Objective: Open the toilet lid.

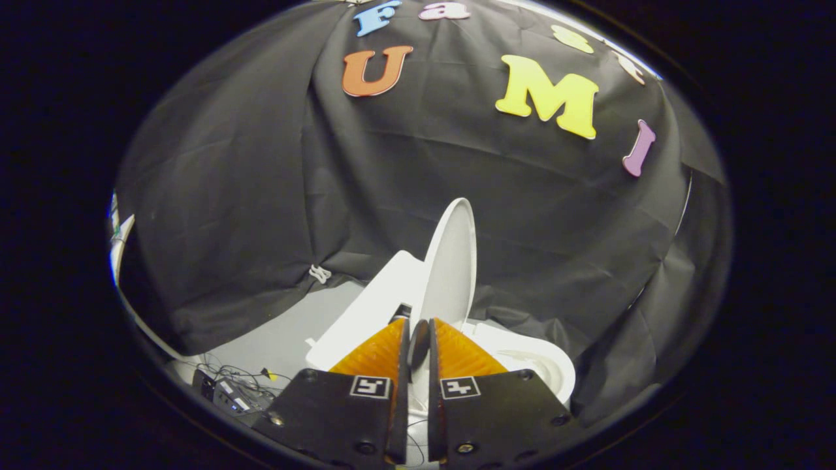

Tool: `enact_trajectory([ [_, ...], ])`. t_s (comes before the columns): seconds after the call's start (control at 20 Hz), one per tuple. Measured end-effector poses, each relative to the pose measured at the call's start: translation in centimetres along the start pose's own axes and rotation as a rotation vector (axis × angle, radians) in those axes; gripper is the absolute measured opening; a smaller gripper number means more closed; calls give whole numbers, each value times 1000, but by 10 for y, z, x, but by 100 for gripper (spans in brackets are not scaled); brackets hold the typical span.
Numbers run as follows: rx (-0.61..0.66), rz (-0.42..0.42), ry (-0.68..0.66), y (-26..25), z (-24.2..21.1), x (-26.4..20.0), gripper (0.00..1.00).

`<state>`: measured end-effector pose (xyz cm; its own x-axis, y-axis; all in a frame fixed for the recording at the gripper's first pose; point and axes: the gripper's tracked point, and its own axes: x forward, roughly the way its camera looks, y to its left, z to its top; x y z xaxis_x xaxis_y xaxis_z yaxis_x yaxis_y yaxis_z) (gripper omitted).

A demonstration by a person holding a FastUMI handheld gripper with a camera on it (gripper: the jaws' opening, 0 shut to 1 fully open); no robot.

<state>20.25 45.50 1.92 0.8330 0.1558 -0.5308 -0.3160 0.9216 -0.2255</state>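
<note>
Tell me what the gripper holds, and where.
The gripper is shut on the raised lid, pinching its thin rim near the lower end.

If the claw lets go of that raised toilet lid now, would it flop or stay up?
The toilet lid looks like stiff, glossy plastic, so probably slippery. The claw is nearly shut around its edge. It stands almost upright on a hinge, so it may stay or swing down.

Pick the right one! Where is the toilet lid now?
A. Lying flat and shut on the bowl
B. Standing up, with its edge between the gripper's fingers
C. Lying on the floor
B: the toilet lid stands nearly upright above the bowl, and the gripper is closed on its lower edge.
</note>
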Motion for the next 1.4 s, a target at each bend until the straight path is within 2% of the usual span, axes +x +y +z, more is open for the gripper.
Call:
enact_trajectory([
  [0.15, 93, 119, 75, 6, -23, -3, 44],
  [0.2, 132, 133, 80, 2, -26, -5, 45],
  [0.3, 175, 137, 61, -11, -23, -10, 49],
  [0.35, 186, 140, 48, -15, -24, -14, 56],
  [0.4, 186, 140, 36, -19, -25, -20, 57],
  [0.5, 177, 141, 9, -28, -30, -27, 66],
  [0.65, 166, 111, -25, -55, -46, -40, 92],
  [0.9, 174, 65, -121, -114, -71, -73, 93],
  [1.2, 242, 35, -258, -192, -101, -128, 93],
  [1.25, 249, 25, -284, -202, -107, -137, 97],
  [1.4, 259, -2, -349, -222, -128, -167, 96],
])
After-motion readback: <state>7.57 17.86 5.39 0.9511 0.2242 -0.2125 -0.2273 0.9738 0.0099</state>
